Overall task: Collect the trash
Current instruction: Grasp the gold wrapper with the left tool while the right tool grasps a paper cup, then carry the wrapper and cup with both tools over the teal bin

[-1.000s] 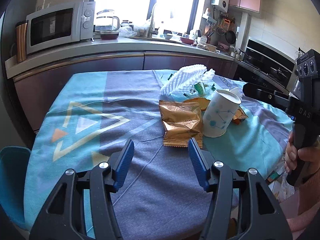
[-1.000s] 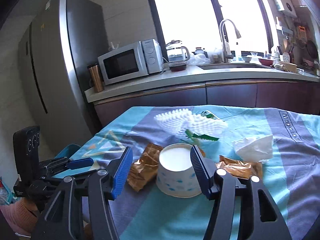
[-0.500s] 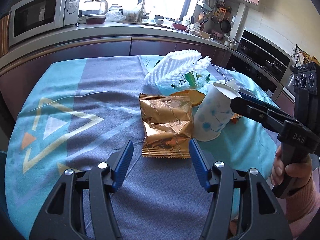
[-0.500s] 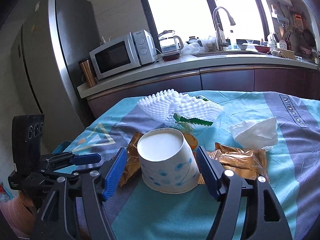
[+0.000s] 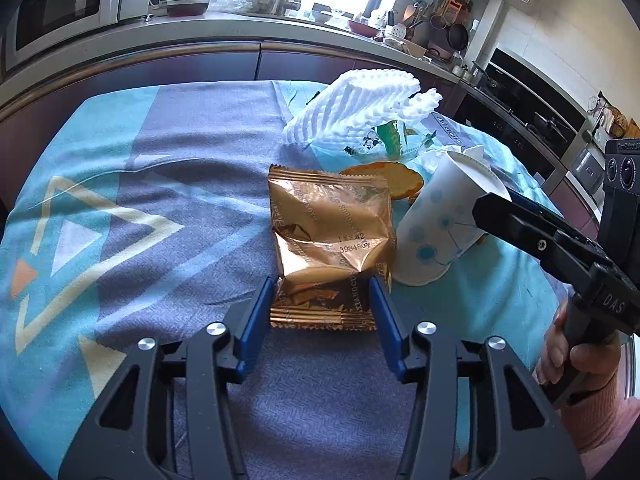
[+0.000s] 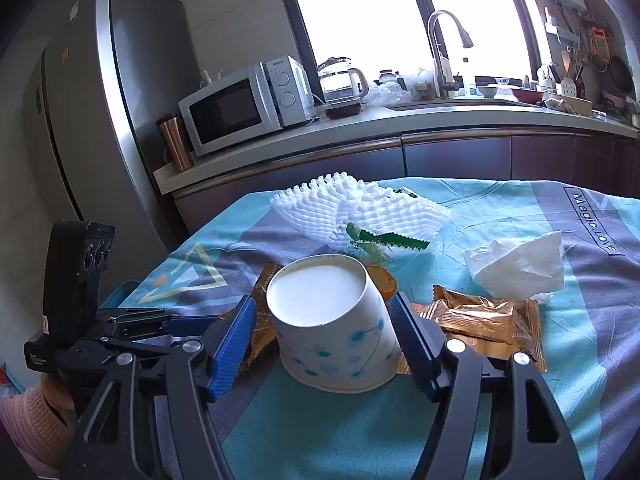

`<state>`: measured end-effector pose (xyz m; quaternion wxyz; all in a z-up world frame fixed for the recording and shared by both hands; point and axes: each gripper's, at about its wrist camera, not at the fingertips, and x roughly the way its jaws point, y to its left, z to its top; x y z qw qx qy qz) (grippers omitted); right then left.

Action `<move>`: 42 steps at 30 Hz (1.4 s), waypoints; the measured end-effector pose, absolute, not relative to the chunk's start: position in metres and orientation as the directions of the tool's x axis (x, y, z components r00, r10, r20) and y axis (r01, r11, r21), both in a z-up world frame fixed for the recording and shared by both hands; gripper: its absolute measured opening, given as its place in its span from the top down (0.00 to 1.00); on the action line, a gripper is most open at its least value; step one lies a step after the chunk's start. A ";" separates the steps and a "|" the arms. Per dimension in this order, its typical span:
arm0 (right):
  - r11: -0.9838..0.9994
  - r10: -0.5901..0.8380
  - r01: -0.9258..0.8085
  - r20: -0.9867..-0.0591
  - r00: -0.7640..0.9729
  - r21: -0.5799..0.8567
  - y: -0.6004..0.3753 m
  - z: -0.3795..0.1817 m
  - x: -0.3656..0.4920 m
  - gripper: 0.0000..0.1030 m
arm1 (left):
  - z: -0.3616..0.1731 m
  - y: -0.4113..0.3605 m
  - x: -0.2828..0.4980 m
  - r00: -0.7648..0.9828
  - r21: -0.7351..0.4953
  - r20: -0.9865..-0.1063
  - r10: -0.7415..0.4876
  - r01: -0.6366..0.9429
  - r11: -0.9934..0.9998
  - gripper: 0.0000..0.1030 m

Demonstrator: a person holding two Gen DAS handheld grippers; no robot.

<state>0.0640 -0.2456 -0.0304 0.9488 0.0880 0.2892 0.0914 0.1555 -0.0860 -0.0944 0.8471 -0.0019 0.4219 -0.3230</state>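
The left gripper [image 5: 322,294] is closing around the near end of a crinkled gold foil packet [image 5: 330,232] lying flat on the woven tablecloth [image 5: 160,208]; its blue pads flank the packet, not yet pressing. The right gripper [image 6: 324,320] is also narrowing, straddling an upturned paper cup [image 6: 332,320] with blue dots. Behind lie ridged white foam netting [image 6: 356,208], a crumpled tissue [image 6: 520,264] and a second gold packet [image 6: 488,320].

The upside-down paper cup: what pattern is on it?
White paper cup with pale blue dots joined by thin lines; clearest in the right wrist view.
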 end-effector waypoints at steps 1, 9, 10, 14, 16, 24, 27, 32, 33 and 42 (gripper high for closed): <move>0.968 0.225 -0.123 -0.535 0.814 0.220 -0.246 -0.031 0.065 0.39 | -0.094 -0.086 0.155 0.433 -0.276 -0.714 -0.550 0.548 0.790 0.63; 0.970 0.217 -0.117 -0.537 0.815 0.214 -0.246 -0.032 0.064 0.44 | -0.093 -0.085 0.149 0.439 -0.281 -0.710 -0.551 0.541 0.793 0.81; 0.969 0.217 -0.116 -0.536 0.816 0.217 -0.246 -0.031 0.063 0.44 | -0.092 -0.083 0.147 0.441 -0.284 -0.706 -0.555 0.542 0.791 0.83; 0.966 0.225 -0.119 -0.526 0.820 0.228 -0.248 -0.029 0.061 0.44 | -0.087 -0.077 0.140 0.455 -0.282 -0.692 -0.561 0.544 0.790 0.87; 0.965 0.229 -0.125 -0.518 0.824 0.229 -0.246 -0.026 0.060 0.44 | -0.084 -0.074 0.136 0.466 -0.275 -0.684 -0.561 0.547 0.791 0.88; 0.957 0.266 -0.166 -0.498 0.825 0.237 -0.235 -0.017 0.056 0.44 | -0.070 -0.052 0.119 0.511 -0.255 -0.658 -0.553 0.540 0.802 0.90; 0.953 0.283 -0.182 -0.492 0.823 0.244 -0.231 -0.015 0.056 0.44 | -0.065 -0.037 0.114 0.529 -0.253 -0.647 -0.549 0.530 0.810 0.90; 0.944 0.312 -0.208 -0.489 0.814 0.256 -0.221 -0.013 0.058 0.44 | -0.062 -0.013 0.106 0.552 -0.265 -0.632 -0.543 0.504 0.822 0.90; 0.943 0.318 -0.214 -0.489 0.812 0.257 -0.218 -0.013 0.059 0.44 | -0.061 -0.008 0.104 0.558 -0.267 -0.629 -0.541 0.498 0.825 0.90; 0.920 0.385 -0.285 -0.483 0.787 0.268 -0.192 -0.009 0.066 0.44 | -0.048 0.028 0.085 0.618 -0.249 -0.597 -0.511 0.462 0.851 0.90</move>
